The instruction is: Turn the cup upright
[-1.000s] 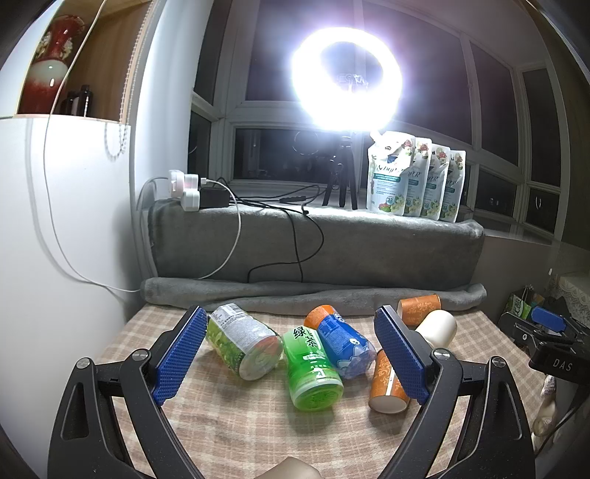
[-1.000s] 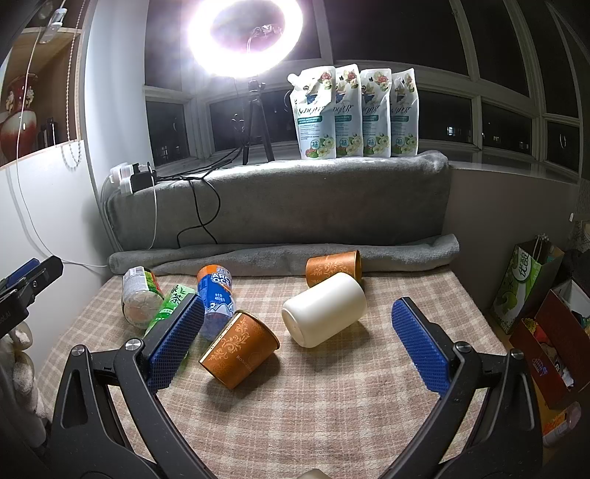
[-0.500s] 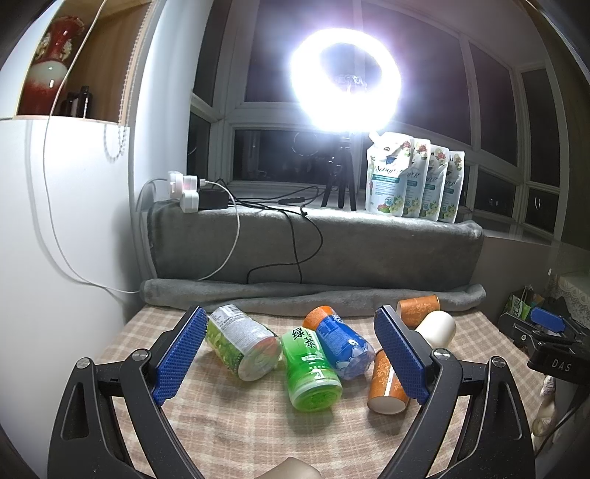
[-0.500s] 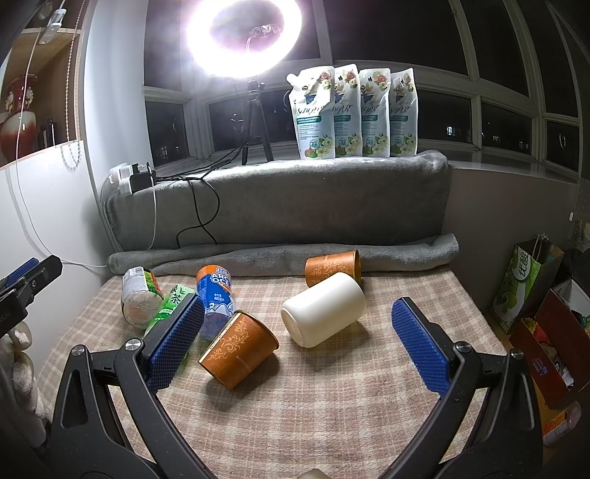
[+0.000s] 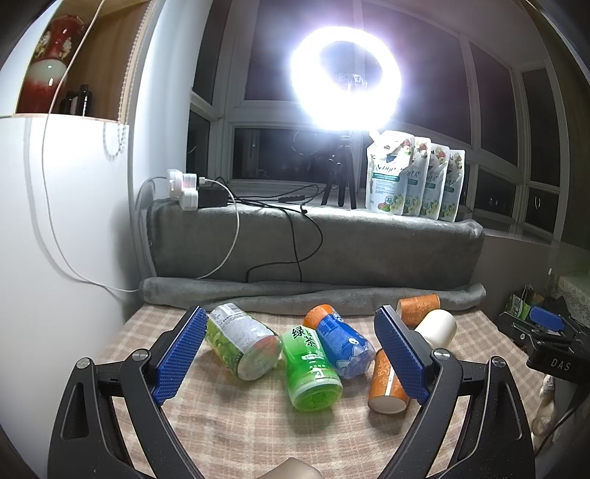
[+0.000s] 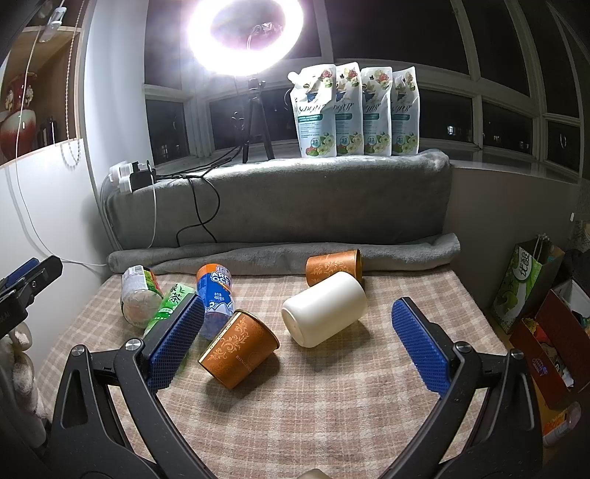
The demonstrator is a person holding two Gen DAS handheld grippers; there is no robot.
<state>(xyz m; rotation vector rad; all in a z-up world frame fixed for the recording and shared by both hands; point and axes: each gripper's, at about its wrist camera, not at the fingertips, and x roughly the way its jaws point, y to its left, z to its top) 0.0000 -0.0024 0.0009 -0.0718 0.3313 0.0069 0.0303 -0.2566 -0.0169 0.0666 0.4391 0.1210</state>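
Three cups lie on their sides on the checked tablecloth (image 6: 295, 405): a white cup (image 6: 324, 309), an orange patterned cup (image 6: 239, 348) nearer me, and a second orange cup (image 6: 332, 266) at the back. In the left wrist view the white cup (image 5: 437, 326) and near orange cup (image 5: 385, 383) lie partly behind the right finger. My right gripper (image 6: 298, 344) is open and empty, above the table just short of the cups. My left gripper (image 5: 291, 353) is open and empty, facing the bottles.
Three bottles lie on their sides at the left: clear-green (image 5: 239, 341), bright green (image 5: 311, 372), blue with orange cap (image 5: 341, 344). A grey rolled blanket (image 6: 284, 254) bounds the back. Bags and boxes (image 6: 534, 294) stand off the right edge. A ring light (image 6: 245, 33) glares above.
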